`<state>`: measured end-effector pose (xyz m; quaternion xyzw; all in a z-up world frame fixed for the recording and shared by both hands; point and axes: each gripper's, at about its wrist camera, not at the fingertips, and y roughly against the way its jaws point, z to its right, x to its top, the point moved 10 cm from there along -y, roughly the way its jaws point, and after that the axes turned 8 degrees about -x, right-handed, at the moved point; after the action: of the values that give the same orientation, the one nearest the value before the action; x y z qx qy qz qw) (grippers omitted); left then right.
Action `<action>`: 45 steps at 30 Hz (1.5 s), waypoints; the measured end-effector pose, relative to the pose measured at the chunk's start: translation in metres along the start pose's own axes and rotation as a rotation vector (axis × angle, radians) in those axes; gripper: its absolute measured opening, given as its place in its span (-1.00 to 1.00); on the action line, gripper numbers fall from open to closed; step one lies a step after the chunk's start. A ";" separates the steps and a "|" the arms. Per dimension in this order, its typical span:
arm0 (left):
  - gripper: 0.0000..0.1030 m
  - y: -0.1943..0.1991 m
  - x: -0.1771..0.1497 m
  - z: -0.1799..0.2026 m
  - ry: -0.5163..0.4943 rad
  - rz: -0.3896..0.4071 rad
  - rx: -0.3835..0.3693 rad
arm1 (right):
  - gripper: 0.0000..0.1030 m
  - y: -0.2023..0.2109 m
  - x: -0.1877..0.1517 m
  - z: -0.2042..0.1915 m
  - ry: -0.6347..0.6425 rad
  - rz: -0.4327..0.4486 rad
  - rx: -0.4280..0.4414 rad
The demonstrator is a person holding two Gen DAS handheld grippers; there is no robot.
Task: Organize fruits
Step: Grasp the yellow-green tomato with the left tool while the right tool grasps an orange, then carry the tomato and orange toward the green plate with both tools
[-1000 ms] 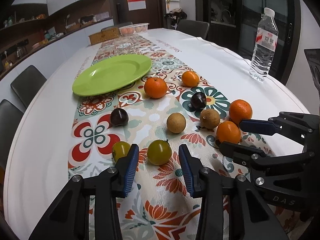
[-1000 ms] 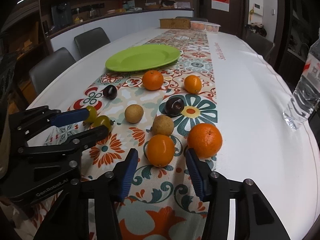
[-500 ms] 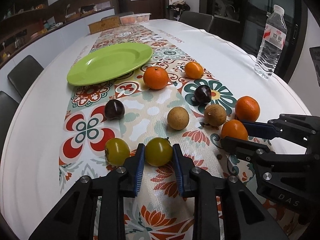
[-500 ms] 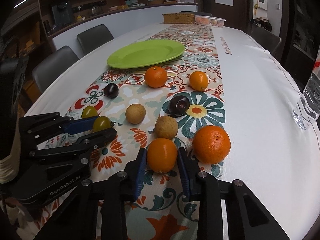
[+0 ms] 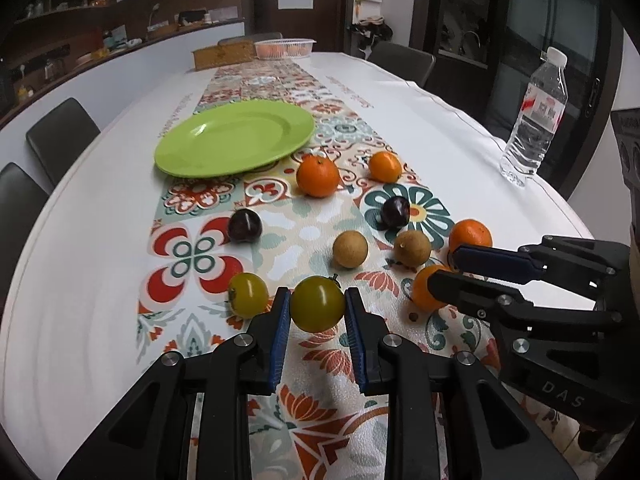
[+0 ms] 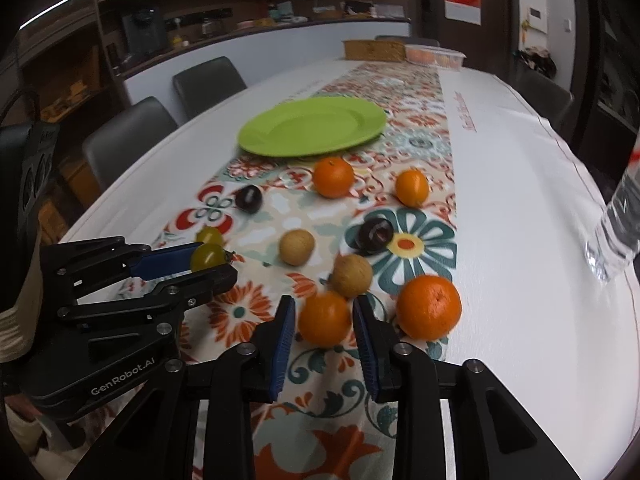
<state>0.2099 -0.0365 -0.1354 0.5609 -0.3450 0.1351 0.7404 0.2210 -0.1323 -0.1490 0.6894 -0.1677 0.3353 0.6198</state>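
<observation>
My left gripper (image 5: 317,316) is shut on a yellow-green fruit (image 5: 317,303) and holds it just above the patterned runner. My right gripper (image 6: 325,326) is shut on an orange (image 6: 324,319). A green plate (image 5: 236,138) lies further back on the runner; it also shows in the right wrist view (image 6: 314,126). Loose on the runner are a second yellow-green fruit (image 5: 248,294), two dark plums (image 5: 245,225) (image 5: 395,211), two brown round fruits (image 5: 350,249) (image 5: 412,246) and three more oranges (image 5: 318,176) (image 5: 385,166) (image 5: 470,236).
A water bottle (image 5: 535,114) stands at the table's right edge. A wicker box (image 5: 224,56) and a plastic basket (image 5: 285,47) sit at the far end. Chairs (image 5: 60,128) line the left side. White tablecloth (image 5: 76,280) flanks the runner.
Both grippers went from open around their fruits to shut on them. Both fruits now look slightly raised off the runner.
</observation>
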 end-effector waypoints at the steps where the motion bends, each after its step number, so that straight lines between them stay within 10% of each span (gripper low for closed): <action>1: -0.48 0.002 0.001 0.000 0.001 0.005 0.003 | -0.48 0.003 0.002 -0.002 0.009 0.006 0.004; 8: -0.48 0.015 0.000 -0.003 0.023 0.030 0.019 | -0.53 0.007 0.005 -0.004 -0.018 0.002 0.048; 12: -0.48 0.015 -0.008 -0.006 0.041 0.015 0.026 | -0.25 0.002 0.003 -0.008 -0.037 -0.024 0.090; 45: -0.48 0.022 0.017 -0.040 0.098 0.064 0.051 | -0.39 -0.022 0.040 -0.045 0.084 -0.030 0.142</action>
<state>0.2241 0.0047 -0.1135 0.5609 -0.3223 0.1946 0.7374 0.2530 -0.0777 -0.1379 0.7193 -0.1073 0.3657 0.5809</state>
